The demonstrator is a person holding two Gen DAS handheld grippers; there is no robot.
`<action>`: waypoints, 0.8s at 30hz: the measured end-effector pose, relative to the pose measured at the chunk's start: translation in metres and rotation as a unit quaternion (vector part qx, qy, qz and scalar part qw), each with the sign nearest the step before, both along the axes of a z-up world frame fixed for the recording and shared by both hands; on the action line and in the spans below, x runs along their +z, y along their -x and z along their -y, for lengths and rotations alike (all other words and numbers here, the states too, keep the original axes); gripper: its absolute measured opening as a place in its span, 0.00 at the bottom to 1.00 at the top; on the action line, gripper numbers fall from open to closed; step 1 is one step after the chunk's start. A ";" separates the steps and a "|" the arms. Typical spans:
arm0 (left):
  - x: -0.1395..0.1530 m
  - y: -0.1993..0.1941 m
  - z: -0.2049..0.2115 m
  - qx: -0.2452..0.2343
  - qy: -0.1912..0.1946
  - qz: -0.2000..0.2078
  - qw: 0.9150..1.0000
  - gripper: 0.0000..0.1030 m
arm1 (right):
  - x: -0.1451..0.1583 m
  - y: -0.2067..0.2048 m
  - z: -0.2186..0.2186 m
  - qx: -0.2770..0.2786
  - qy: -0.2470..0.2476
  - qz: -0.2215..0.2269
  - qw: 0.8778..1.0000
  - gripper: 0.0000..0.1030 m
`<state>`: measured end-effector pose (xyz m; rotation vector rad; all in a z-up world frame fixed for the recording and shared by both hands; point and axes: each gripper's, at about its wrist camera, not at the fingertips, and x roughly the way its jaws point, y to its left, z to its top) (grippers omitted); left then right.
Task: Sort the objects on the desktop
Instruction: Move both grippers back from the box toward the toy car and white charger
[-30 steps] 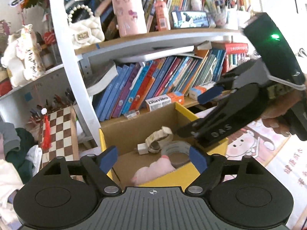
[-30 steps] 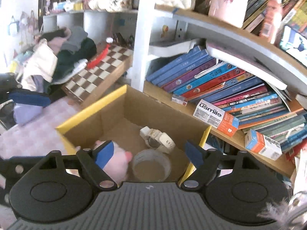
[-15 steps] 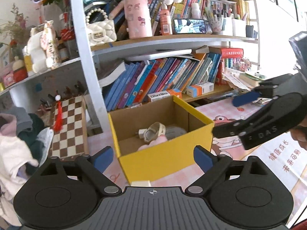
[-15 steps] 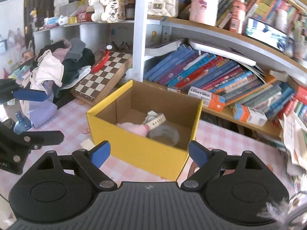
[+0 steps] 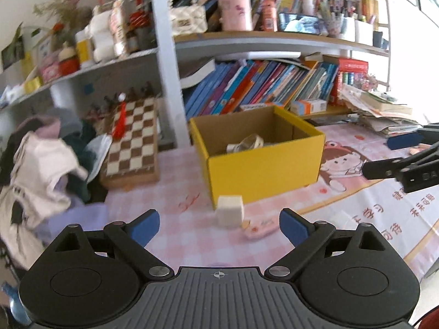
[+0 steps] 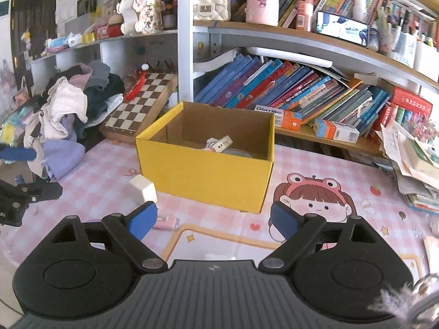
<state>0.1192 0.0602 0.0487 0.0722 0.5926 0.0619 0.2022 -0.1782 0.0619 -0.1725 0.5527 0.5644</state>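
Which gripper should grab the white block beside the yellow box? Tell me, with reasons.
Left, probably. The white block sits almost centred ahead of the open, empty left gripper, with the yellow box behind it. For the right gripper, the block lies off past its left finger.

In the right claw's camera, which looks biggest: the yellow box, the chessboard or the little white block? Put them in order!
Biggest to smallest, as they look:
1. Yellow box
2. Chessboard, though it sits farther back, so its true size is unsure
3. White block
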 end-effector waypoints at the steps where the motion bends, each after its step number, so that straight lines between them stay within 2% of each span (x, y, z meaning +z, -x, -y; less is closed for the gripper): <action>1: -0.003 0.004 -0.001 0.005 0.005 -0.002 1.000 0.93 | -0.002 0.005 0.001 -0.002 -0.004 0.003 1.000 0.88; 6: -0.014 0.019 -0.006 0.023 0.026 -0.013 0.999 0.93 | -0.013 0.026 0.004 -0.008 -0.013 0.004 1.000 0.92; 7: -0.017 0.023 -0.007 0.026 0.027 -0.014 0.999 0.93 | -0.015 0.030 0.004 -0.011 -0.014 0.003 1.000 0.95; 13: -0.025 0.039 -0.007 0.033 0.031 -0.021 0.999 0.93 | -0.025 0.050 0.008 -0.028 -0.017 -0.009 0.999 0.98; 24: -0.035 0.056 0.008 0.024 0.030 -0.030 0.999 0.93 | -0.050 0.073 0.014 -0.087 0.034 -0.028 0.995 1.00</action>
